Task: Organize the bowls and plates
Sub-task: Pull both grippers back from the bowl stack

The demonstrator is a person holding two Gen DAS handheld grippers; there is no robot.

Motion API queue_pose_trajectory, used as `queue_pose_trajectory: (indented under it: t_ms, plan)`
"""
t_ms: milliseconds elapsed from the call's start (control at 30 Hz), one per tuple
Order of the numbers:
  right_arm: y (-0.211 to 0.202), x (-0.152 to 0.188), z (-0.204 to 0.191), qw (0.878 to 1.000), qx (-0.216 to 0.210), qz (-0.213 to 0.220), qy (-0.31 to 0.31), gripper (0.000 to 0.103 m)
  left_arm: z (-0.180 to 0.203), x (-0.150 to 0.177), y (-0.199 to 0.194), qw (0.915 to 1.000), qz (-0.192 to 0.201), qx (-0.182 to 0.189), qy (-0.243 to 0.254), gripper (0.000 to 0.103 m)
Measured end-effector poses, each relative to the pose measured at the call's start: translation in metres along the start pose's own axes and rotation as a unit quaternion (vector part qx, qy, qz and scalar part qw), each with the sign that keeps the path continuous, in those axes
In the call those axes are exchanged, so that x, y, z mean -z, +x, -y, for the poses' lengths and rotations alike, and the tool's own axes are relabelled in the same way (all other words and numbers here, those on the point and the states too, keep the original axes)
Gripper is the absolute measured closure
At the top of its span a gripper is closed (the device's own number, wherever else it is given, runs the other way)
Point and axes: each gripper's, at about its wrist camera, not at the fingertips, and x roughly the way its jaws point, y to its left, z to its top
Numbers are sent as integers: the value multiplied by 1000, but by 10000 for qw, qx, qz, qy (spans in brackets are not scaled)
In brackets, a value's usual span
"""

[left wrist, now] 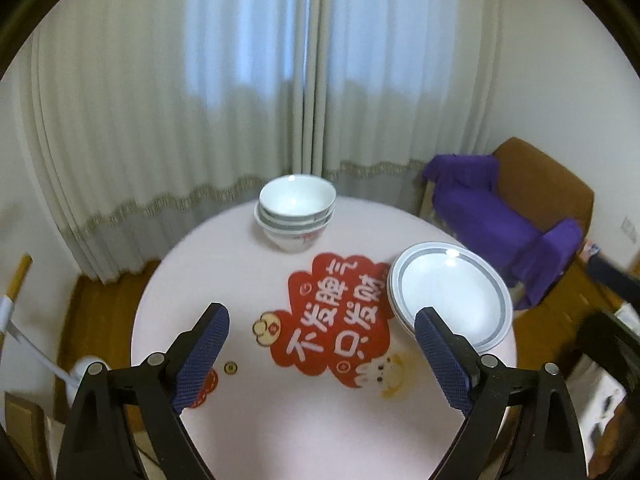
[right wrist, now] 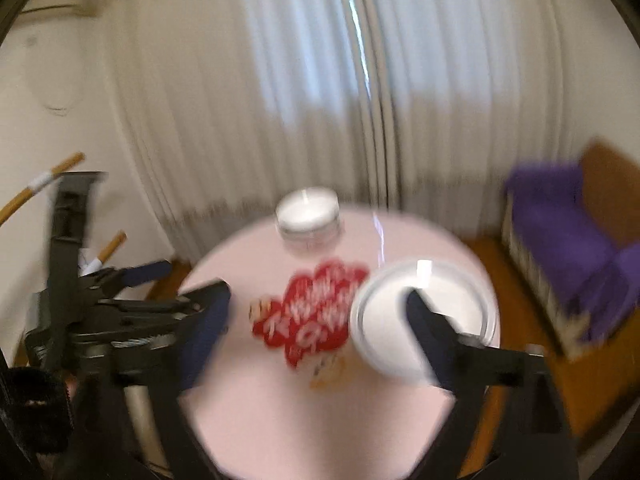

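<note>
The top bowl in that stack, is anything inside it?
The top bowl looks empty and white inside. It sits nested in more bowls, whose insides are covered.

**Layout of the table and its surroundings**

A stack of bowls point(left wrist: 296, 210) is set at the far edge of the round table point(left wrist: 240, 264), and a stack of plates point(left wrist: 450, 294) is placed at the right edge, well apart from the bowls. A printed sticker point(left wrist: 340, 320) is laid on the tabletop between the two stacks and nearer than both. Curtains point(left wrist: 248, 80) are hung behind the table. A sofa point(left wrist: 520, 216) is found to the far right, beyond the plates.
</note>
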Motion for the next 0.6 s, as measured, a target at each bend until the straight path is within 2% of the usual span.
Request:
queue_pose_trajectory:
  t_ms: [67,133,200,300,367,433,500,533,600]
  plan:
    - [-4,19,-1,9976,7,576,-382,0,11,7,4,9999,144,-11,6,10]
    - [9,28,6,9981,46,538,-290,0,16,11,17,9996,242,-144,62,6]
    - [27,31,21,9990,8,449,-31,0,19,10,33,9995,303,16,128,5]
    - [60,29,49,9991,-13,79,416,0,13,2,63,9994,292,131,151,5]
    - [77,29,61,9982,241,-174,527,1,13,1,86,9998,51,126,149,5]
    - [96,27,69,9960,243,-530,675,9,13,-2,103,9993,-274,205,130,6]
    - [108,25,74,9923,201,-885,839,12,14,-5,112,9973,-710,106,138,9]
    - [116,24,76,9883,262,-1199,911,19,16,-7,114,9954,-946,68,161,13]
    - [124,21,78,9792,191,-1698,1096,31,23,-12,111,9907,-1322,-77,315,15]
